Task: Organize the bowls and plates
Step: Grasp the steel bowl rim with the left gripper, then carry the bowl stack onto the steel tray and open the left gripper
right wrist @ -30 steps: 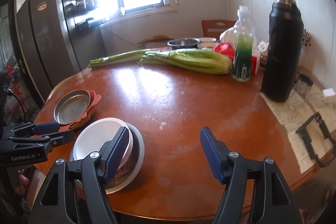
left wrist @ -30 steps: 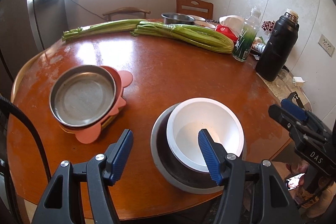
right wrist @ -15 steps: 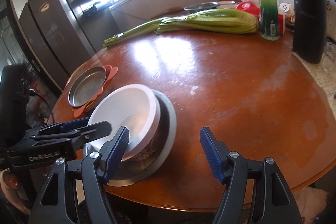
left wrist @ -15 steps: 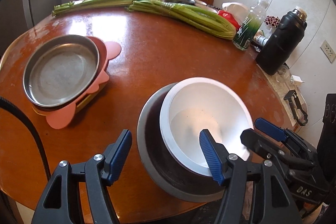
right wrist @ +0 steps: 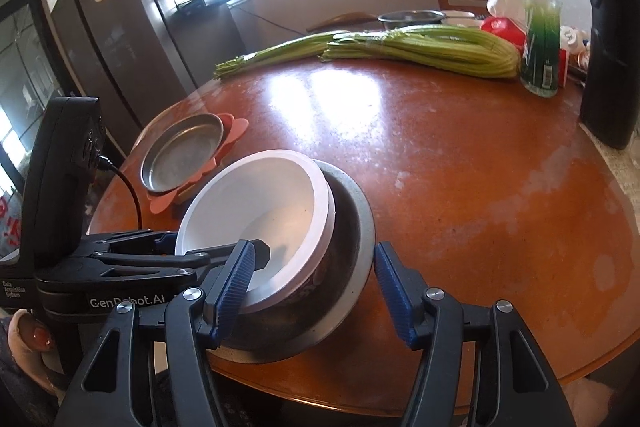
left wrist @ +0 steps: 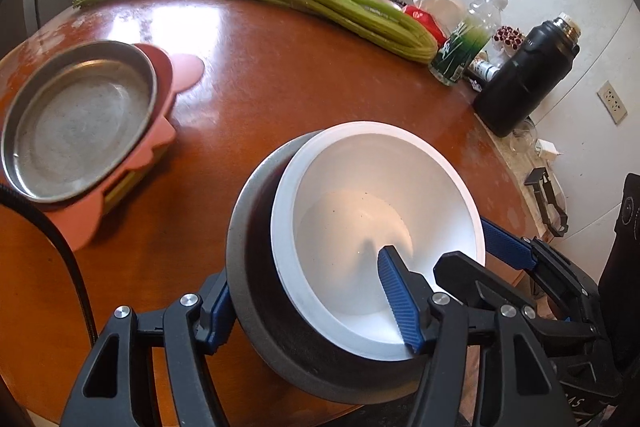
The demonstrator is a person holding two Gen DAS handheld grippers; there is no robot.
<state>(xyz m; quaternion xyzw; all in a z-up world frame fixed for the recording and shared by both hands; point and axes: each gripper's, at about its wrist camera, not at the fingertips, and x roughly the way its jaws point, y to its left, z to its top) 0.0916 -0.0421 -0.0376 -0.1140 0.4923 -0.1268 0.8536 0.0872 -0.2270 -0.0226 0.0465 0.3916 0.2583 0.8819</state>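
- The left tool (left wrist: pixel 308 301) is wide, with one finger outside the big dark bowl with the grey rim (left wrist: pixel 256 291) and the other finger inside the white round bowl (left wrist: pixel 376 211) that sits in it.
- The right tool (right wrist: pixel 314 277) is wide too. One finger is in the white bowl and one is just past the grey rim.
- Both bowls sit right in front of the tools, at the near edge of the round brown wooden tabletop (left wrist: pixel 280 75).
- The white bowl looks tipped inside the dark one. I think it could slide or rock if only one side is squeezed.
- The stack is close to the edge, so a pull toward the tools could drop it off.
- The two tools are very near each other and could bump.
- Ahead and to the left of the left tool is a shiny metal plate (left wrist: pixel 76 119) on a pink flower-shaped plate (left wrist: pixel 160 139). The way there looks free.
- Far ahead lie long green celery stalks (left wrist: pixel 336 11), a clear bottle with green inside (left wrist: pixel 464 47) and a black flask (left wrist: pixel 524 75), well apart from the bowls.
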